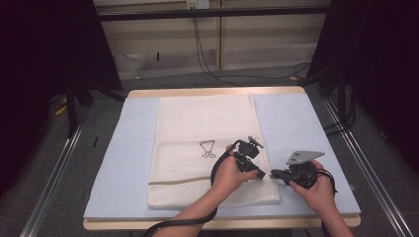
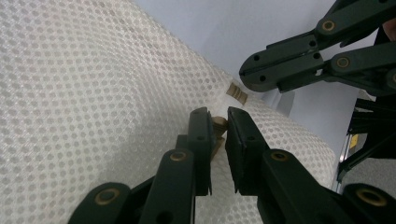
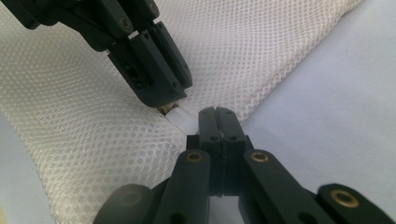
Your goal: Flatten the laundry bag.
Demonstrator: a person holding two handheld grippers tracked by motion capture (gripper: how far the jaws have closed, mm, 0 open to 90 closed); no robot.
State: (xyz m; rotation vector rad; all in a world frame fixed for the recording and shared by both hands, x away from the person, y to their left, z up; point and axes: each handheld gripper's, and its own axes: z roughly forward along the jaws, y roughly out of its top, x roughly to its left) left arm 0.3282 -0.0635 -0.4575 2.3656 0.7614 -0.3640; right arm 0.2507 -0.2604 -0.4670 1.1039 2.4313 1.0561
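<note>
A white mesh laundry bag (image 1: 207, 148) is lying flat down the middle of a pale blue mat (image 1: 118, 163), its near end close to the mat's front edge, with bare mat showing on both sides. Both claws are meeting at the bag's near right edge. The left gripper (image 2: 218, 126) is nipping a small tan zipper pull (image 2: 219, 123) there, jaws nearly together. The right gripper (image 3: 215, 114) is sitting with its jaws fully closed, pinching the bag's edge just beside a white tab (image 3: 180, 119). The bag is carrying a small black drawing (image 1: 208, 148).
</note>
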